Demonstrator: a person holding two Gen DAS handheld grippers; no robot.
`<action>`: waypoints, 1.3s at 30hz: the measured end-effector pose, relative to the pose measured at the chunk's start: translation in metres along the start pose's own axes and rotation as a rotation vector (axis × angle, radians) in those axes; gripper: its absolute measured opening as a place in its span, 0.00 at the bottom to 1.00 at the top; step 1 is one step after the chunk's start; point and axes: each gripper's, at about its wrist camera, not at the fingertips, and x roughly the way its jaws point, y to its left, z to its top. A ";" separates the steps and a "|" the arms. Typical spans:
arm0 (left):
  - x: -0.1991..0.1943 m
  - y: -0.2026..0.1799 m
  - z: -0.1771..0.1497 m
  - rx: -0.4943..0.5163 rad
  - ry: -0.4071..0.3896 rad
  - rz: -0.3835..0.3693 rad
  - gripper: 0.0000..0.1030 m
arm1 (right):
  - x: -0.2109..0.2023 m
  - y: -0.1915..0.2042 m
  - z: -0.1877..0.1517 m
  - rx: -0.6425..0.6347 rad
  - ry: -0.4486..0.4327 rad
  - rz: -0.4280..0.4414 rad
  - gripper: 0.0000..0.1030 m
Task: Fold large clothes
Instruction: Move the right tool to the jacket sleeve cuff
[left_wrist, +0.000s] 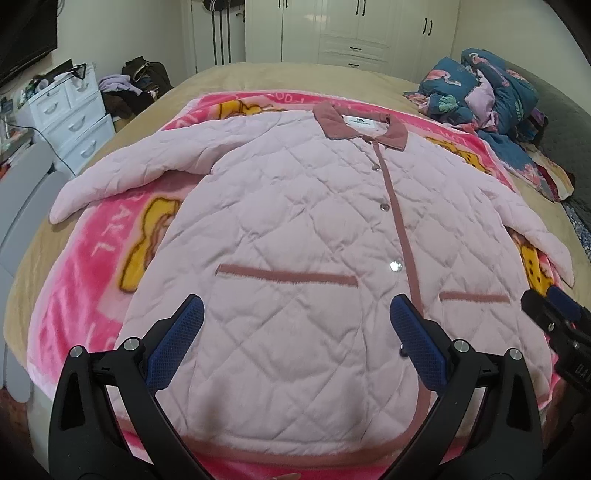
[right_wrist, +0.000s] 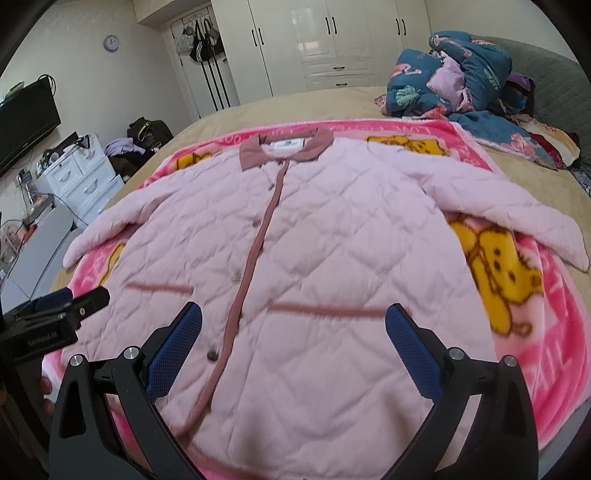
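The jacket (left_wrist: 295, 229) lies front-up and buttoned on a pink blanket (left_wrist: 92, 266) spread over the bed (left_wrist: 258, 77). Its collar (left_wrist: 364, 129) is at the far end, the hem is at the near edge, and both sleeves are splayed outward. Laid flat like this, probably so the folds can start from a smooth shape, it appears not yet folded.

The left gripper (left_wrist: 295, 332) hovers above the near left of the jacket with its jaws spread and nothing between them. The right gripper (right_wrist: 293, 332) hangs over the near right, likewise spread and empty. Each seems placed to reach its own side's sleeve or hem.

The left view shows the left sleeve (left_wrist: 122, 173) in full, down to its cuff, and the right gripper's tip at the right edge. The right view shows the right sleeve (right_wrist: 517, 218) whole and a wall clock (right_wrist: 111, 43) that the left view lacks. It also shows fingertips (right_wrist: 46, 387) beside the left gripper's body.
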 end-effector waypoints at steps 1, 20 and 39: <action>0.003 -0.002 0.004 0.003 0.002 -0.001 0.92 | 0.003 -0.003 0.004 0.006 0.003 0.005 0.96; 0.038 -0.044 0.073 0.045 0.036 -0.049 0.92 | 0.041 -0.058 0.069 0.087 -0.018 -0.029 0.96; 0.082 -0.094 0.127 0.111 0.050 -0.117 0.92 | 0.069 -0.140 0.108 0.225 -0.040 -0.165 0.96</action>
